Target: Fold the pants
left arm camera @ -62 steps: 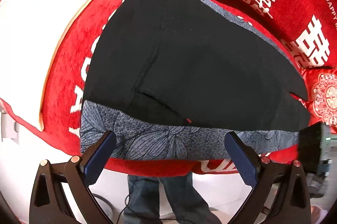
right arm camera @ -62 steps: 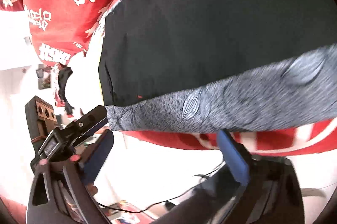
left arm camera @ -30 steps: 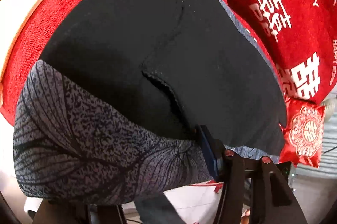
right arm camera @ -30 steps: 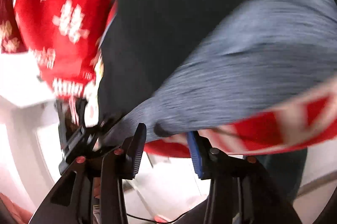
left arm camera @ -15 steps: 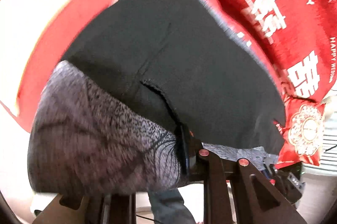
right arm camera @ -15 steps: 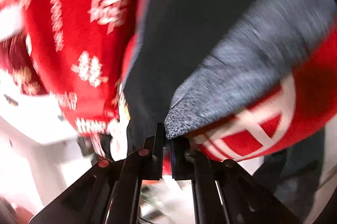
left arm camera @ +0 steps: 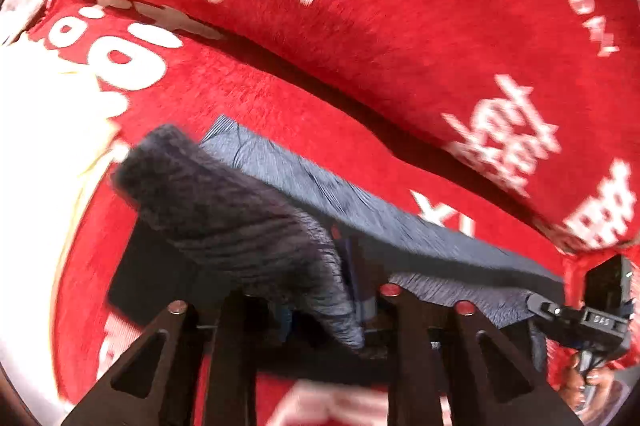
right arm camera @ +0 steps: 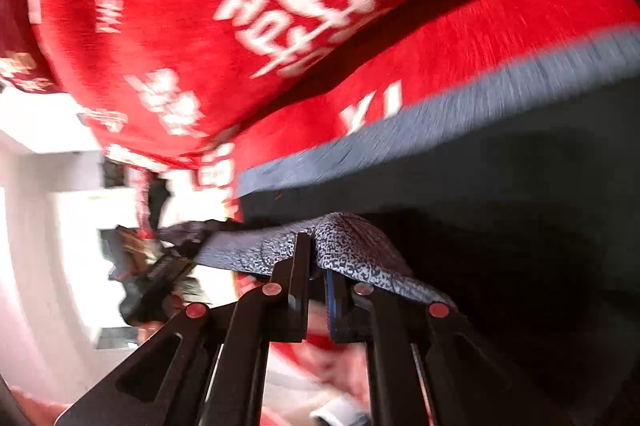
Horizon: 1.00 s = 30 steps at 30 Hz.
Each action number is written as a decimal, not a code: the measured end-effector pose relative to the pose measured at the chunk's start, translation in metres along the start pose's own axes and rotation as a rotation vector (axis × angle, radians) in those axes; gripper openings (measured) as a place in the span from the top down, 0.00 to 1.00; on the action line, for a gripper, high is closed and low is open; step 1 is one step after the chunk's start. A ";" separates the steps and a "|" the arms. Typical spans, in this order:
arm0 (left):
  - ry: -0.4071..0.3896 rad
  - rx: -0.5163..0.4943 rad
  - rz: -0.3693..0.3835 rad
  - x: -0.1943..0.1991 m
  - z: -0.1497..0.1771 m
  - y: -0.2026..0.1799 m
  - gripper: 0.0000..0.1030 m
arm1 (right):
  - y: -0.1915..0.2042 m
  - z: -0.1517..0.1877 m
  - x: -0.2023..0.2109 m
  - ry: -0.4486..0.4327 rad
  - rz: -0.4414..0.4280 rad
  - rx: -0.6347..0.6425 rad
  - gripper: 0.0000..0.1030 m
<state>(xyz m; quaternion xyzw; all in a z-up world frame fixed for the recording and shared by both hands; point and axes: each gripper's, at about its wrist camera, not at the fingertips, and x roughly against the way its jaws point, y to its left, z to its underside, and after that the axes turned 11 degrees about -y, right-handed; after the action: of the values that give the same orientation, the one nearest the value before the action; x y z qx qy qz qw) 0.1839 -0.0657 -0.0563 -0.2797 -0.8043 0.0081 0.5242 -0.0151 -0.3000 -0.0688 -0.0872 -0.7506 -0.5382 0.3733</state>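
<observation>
Both jaws clench the patterned waistband (left arm camera: 248, 226) of the pants (right arm camera: 500, 186); the far hem band (left arm camera: 400, 222) runs from ten to four o'clock beyond the left gripper (left arm camera: 320, 310) and right gripper (right arm camera: 318, 266).

The pants (left arm camera: 400, 226) lay on a sofa seat (left arm camera: 280, 114), the backrest cushion (left arm camera: 400, 26) behind them — their near edge lifted between both grippers' jaws.

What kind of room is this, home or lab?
Probably a home living room: the pants lie on what looks like a sofa seat under a red throw printed with white wedding characters, with a matching back cushion behind. Little else is visible.
</observation>
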 end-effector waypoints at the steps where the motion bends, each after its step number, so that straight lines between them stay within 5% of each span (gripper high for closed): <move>1: -0.001 -0.011 -0.036 -0.016 -0.002 0.000 0.70 | -0.007 -0.013 -0.018 0.019 0.022 0.004 0.92; 3: 0.023 -0.020 -0.084 -0.050 -0.004 0.002 0.68 | -0.024 -0.032 -0.050 0.066 0.079 -0.005 0.91; 6: 0.023 -0.015 -0.130 -0.047 -0.014 -0.006 0.68 | -0.027 -0.043 -0.058 0.070 0.087 -0.017 0.89; 9: -0.008 0.005 -0.127 -0.012 -0.022 -0.003 0.59 | -0.004 -0.035 -0.037 0.071 0.079 0.059 0.46; 10: -0.029 0.003 -0.155 0.000 -0.022 -0.003 0.38 | 0.005 -0.031 -0.028 0.061 0.085 0.088 0.42; 11: -0.069 -0.004 -0.196 0.014 -0.023 -0.002 0.29 | 0.019 -0.023 -0.015 0.043 0.094 0.142 0.42; 14: -0.097 -0.069 -0.231 0.030 -0.020 -0.007 0.28 | 0.043 -0.002 -0.004 0.050 0.068 0.239 0.42; 17: -0.018 -0.095 -0.248 -0.010 -0.010 -0.010 0.28 | 0.051 0.012 -0.031 0.126 0.070 0.307 0.43; 20: 0.026 -0.161 -0.342 -0.057 -0.002 -0.012 0.26 | 0.037 0.000 -0.069 0.145 0.205 0.381 0.43; 22: -0.041 -0.222 -0.408 -0.060 0.001 -0.017 0.18 | 0.026 -0.016 -0.072 0.125 0.223 0.332 0.47; 26: 0.028 -0.183 -0.392 -0.038 0.001 -0.014 0.18 | 0.019 -0.033 -0.022 0.017 0.104 0.183 0.42; 30: 0.050 -0.253 -0.352 0.004 0.023 -0.033 0.18 | 0.009 -0.014 0.041 -0.062 0.151 0.207 0.36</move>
<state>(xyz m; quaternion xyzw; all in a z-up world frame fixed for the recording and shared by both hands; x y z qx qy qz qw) 0.1486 -0.0854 -0.0534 -0.1986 -0.8221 -0.1913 0.4982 -0.0328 -0.3192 -0.0330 -0.1213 -0.8045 -0.4254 0.3964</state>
